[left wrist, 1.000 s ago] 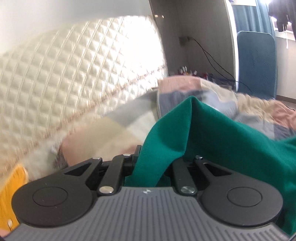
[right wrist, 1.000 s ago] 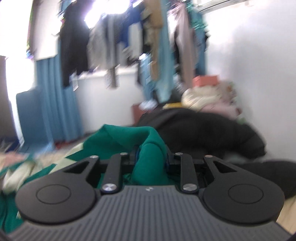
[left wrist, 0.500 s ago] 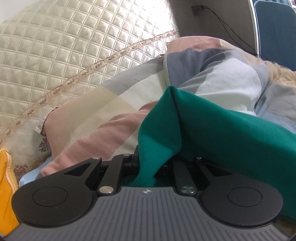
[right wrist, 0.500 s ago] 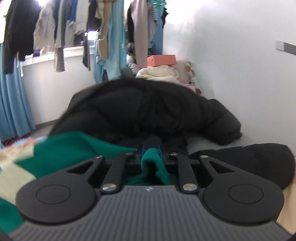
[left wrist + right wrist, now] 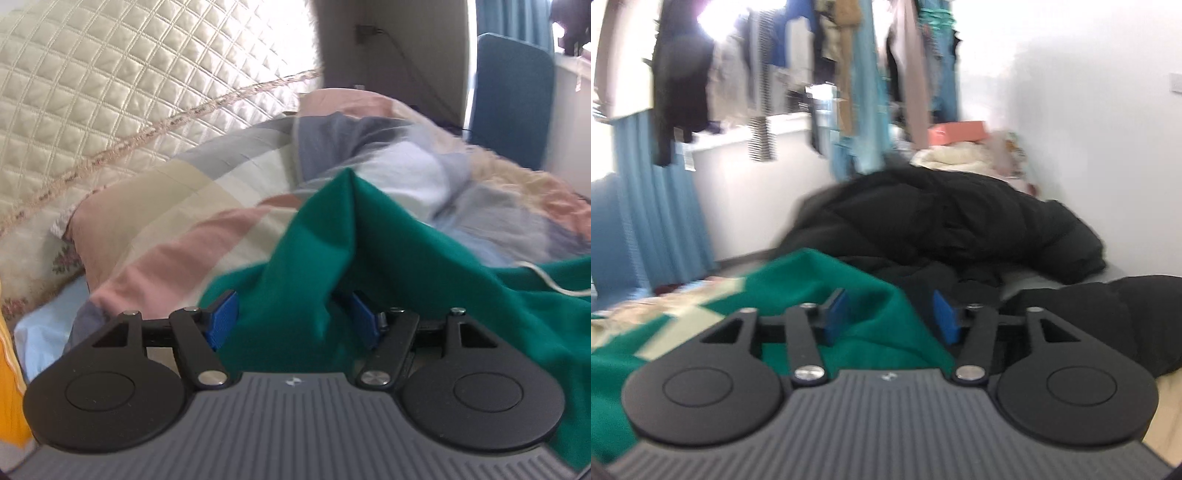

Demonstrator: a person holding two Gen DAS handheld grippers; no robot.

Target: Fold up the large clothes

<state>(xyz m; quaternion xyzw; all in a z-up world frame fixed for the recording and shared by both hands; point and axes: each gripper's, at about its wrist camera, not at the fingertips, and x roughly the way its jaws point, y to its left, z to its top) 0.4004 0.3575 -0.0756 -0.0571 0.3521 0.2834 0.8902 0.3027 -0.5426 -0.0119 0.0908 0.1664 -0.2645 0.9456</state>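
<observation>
A large green garment (image 5: 388,258) lies over the bed, one peaked fold rising ahead in the left wrist view. My left gripper (image 5: 295,317) has its jaws opening, blue pads spread wide; the green cloth still lies loosely between them, not pinched. In the right wrist view the same green garment (image 5: 820,284) spreads to the left and under the tool. My right gripper (image 5: 892,314) also has its jaws opening, blue pads apart, with a loose green fold lying against the left pad (image 5: 836,314).
A checked pastel quilt (image 5: 229,206) and a cream quilted headboard (image 5: 110,92) lie ahead of the left tool. A black puffy coat (image 5: 953,229) is heaped ahead of the right tool, against a white wall. Hanging clothes (image 5: 775,74) and blue curtains (image 5: 653,206) stand behind.
Both grippers were shut on green cloth in the earlier frames; now both stand spread with blue pads showing. Both sank toward the bed, and the cloth has slackened.
</observation>
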